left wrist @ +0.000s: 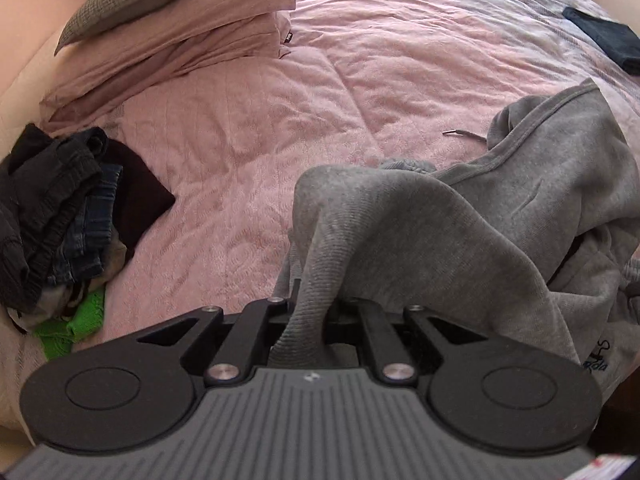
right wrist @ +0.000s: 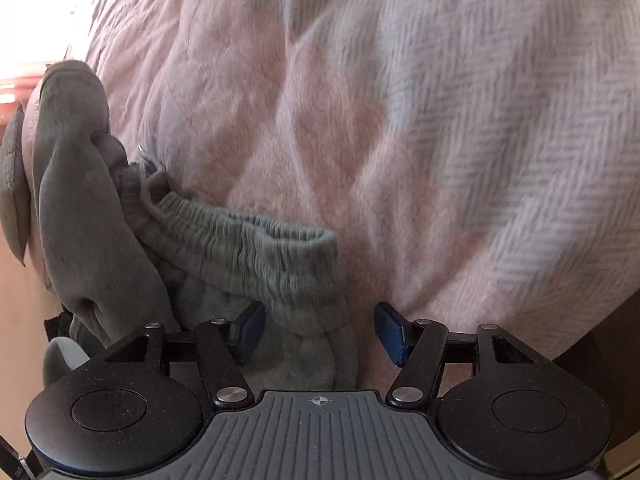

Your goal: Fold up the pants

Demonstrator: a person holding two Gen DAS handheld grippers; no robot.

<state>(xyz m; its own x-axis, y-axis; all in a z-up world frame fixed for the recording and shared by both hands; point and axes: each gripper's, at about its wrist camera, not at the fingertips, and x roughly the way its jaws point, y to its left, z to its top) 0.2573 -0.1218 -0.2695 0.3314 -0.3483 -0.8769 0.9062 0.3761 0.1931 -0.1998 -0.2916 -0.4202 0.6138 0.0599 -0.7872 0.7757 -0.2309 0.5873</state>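
The grey sweatpants lie crumpled on the pink bedspread, one fold clamped in the closed left gripper. The right gripper is wide open over the elastic waistband, holding nothing. If it closes on only one layer, the waistband may twist when lifted.

Dark blue embroidered lettering stood on the crumpled grey fleece pants, only "ola" legible; nothing else could be read.

Pink bedspread open from 10 to 1 o'clock; clothes pile blocks 9 o'clock, seemingly loose; grey sweatpants obstruct 3 o'clock.
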